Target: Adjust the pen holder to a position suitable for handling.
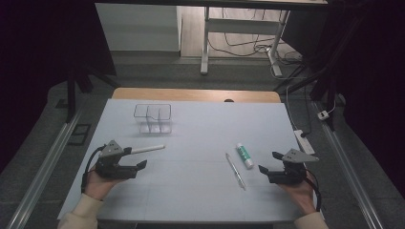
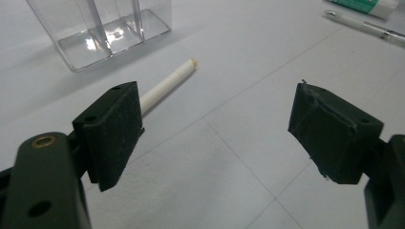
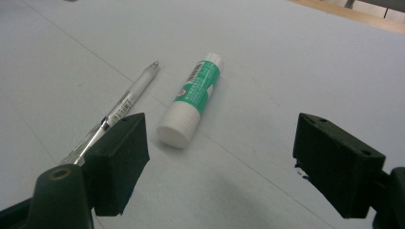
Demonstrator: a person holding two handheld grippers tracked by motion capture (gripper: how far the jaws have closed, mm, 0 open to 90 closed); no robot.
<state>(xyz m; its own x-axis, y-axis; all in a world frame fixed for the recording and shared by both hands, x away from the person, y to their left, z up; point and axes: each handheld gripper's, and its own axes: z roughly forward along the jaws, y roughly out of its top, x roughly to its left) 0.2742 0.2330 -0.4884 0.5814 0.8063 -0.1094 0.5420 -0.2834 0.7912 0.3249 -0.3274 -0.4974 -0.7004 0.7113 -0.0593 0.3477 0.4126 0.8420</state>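
A clear plastic organizer (image 1: 154,118) (image 2: 102,29) with compartments stands at the back left of the white table. A white marker (image 1: 147,149) (image 2: 167,85) lies in front of it, just past my left gripper (image 1: 136,158) (image 2: 217,133), which is open and empty near the table's left front. A green and white glue stick (image 1: 244,155) (image 3: 192,98) and a clear pen (image 1: 235,171) (image 3: 119,109) lie side by side at the right. My right gripper (image 1: 270,161) (image 3: 219,160) is open and empty, to the right of the glue stick.
The white mat (image 1: 200,133) covers a wooden table whose far edge (image 1: 196,94) shows behind. Metal rails (image 1: 43,167) run along both sides on the floor. A desk frame (image 1: 239,38) and cables stand beyond the table.
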